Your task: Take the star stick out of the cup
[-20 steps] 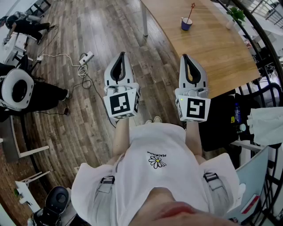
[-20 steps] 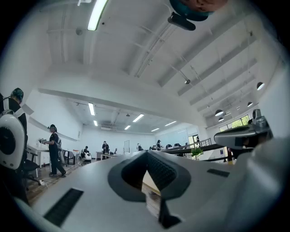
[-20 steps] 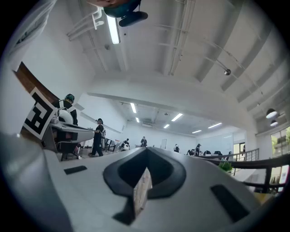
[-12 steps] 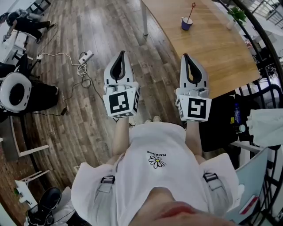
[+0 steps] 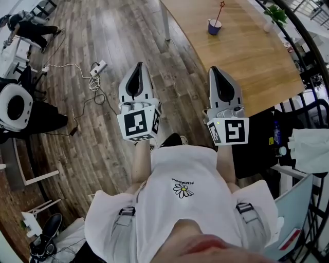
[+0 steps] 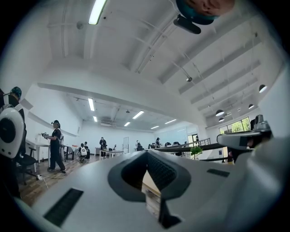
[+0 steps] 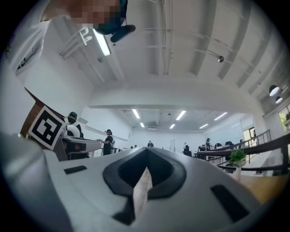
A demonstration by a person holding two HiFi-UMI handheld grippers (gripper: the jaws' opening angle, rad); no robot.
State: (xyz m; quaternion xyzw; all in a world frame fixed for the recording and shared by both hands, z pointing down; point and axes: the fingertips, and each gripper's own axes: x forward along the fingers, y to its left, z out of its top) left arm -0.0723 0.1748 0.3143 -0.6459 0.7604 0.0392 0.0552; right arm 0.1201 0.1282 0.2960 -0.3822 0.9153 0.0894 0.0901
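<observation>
You hold your white, black-padded left gripper (image 5: pixel 138 67) and matching right gripper (image 5: pixel 215 70) side by side, pointing forward (both jaws closed, empty).

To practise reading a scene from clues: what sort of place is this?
Probably a large open-plan office or lab: overhead strip lights, people standing around in the distance, and a wooden table on a wood floor with a power strip.
</observation>
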